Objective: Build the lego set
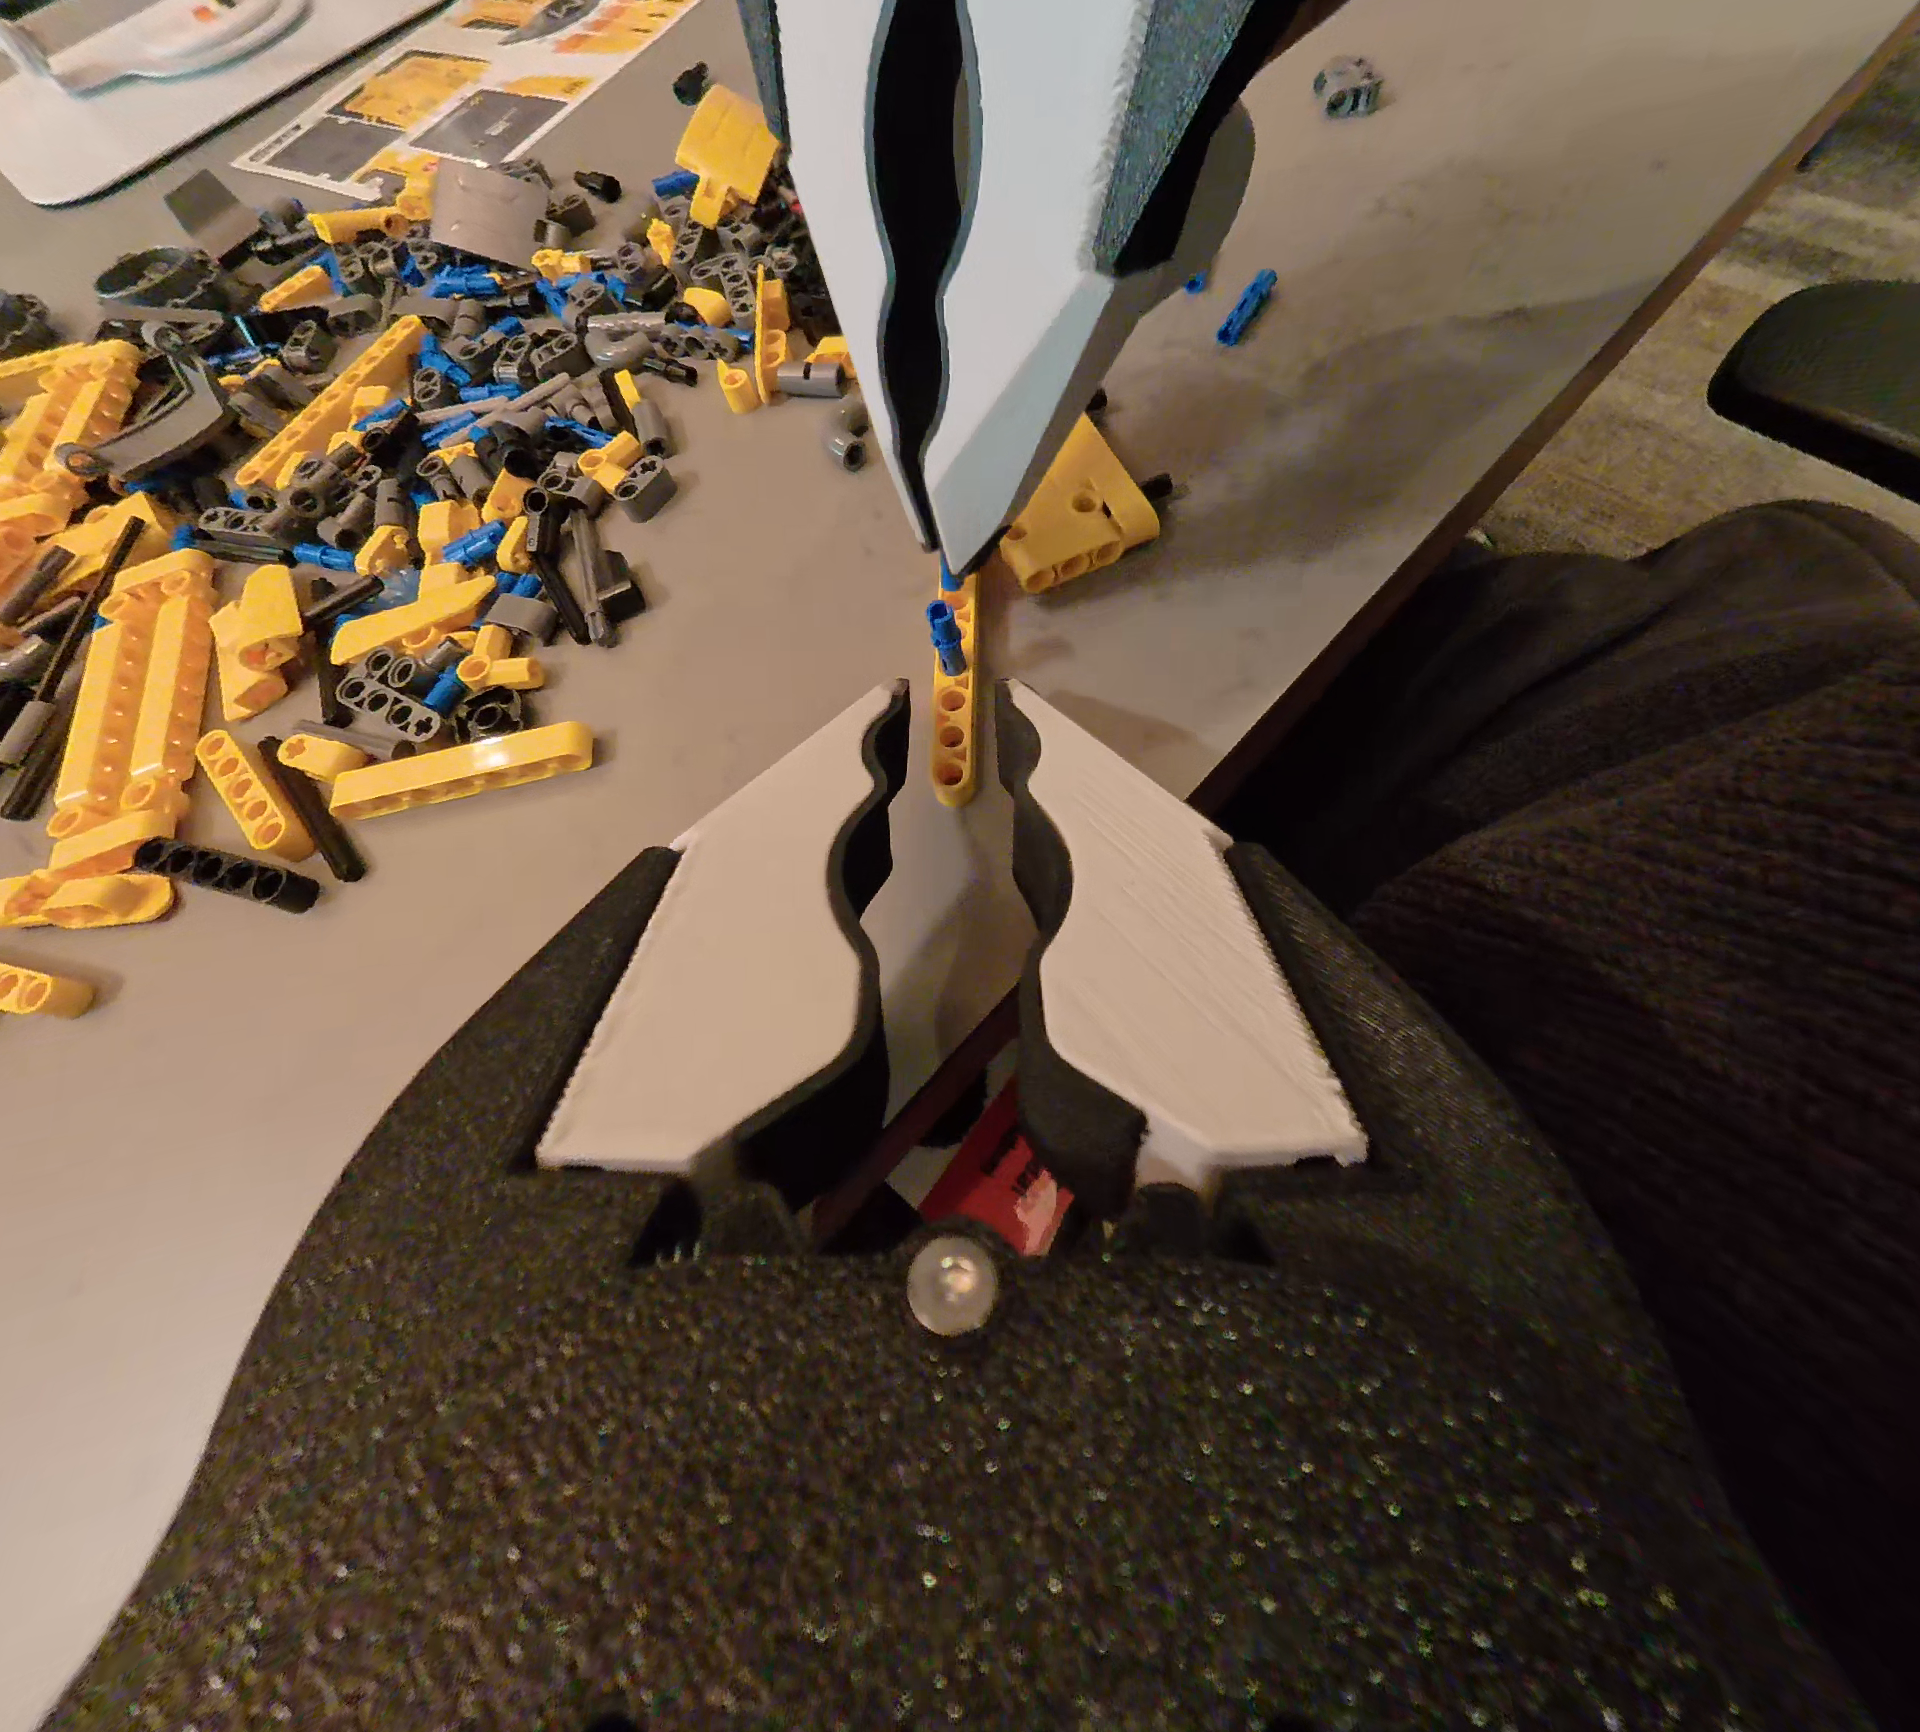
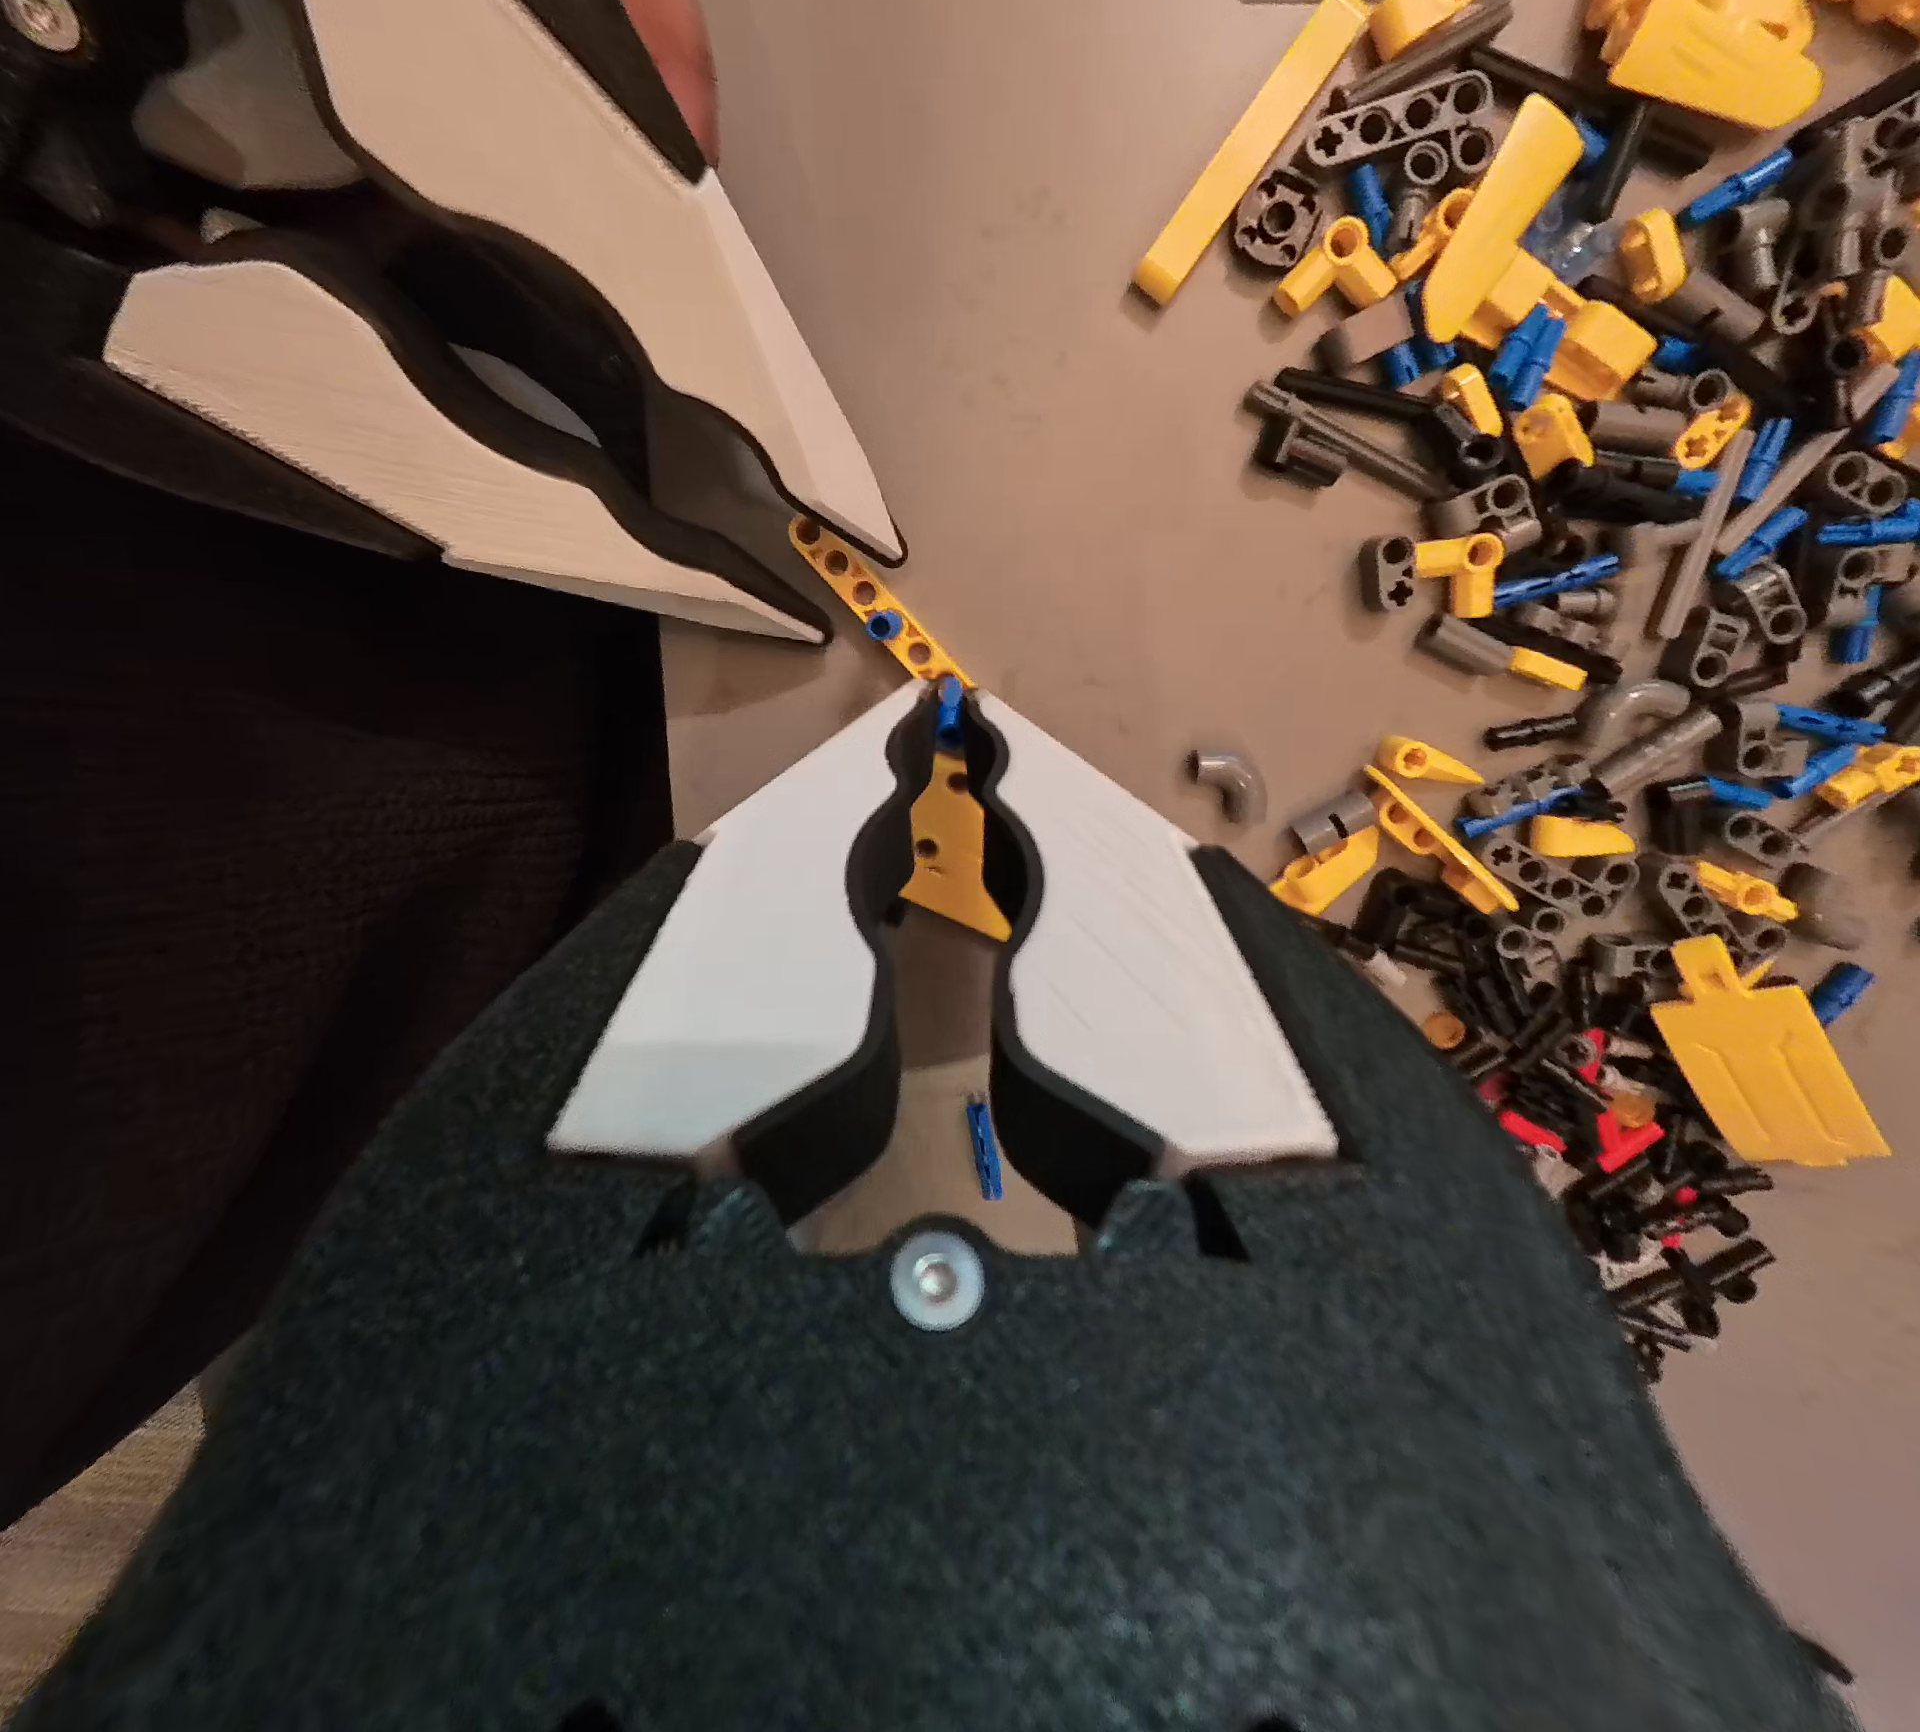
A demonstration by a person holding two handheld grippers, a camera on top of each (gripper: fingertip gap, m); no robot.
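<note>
Both grippers meeting on one yellow beam

Left hand-held gripper (image 1: pixel 951 695) pinches one end of the thin yellow beam (image 1: pixel 954 695) just above the desk (image 1: pixel 1455 176); its long axis points straight at the right hand-held gripper (image 2: pixel 948 695), clamped narrow on a blue pin (image 2: pixel 950 708) at the far end.

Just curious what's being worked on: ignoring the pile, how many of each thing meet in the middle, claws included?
2 claws: left claw, right claw
1 yellow strip
2 blue pegs: one in the strip, one in the right claw
Total: 5
</note>
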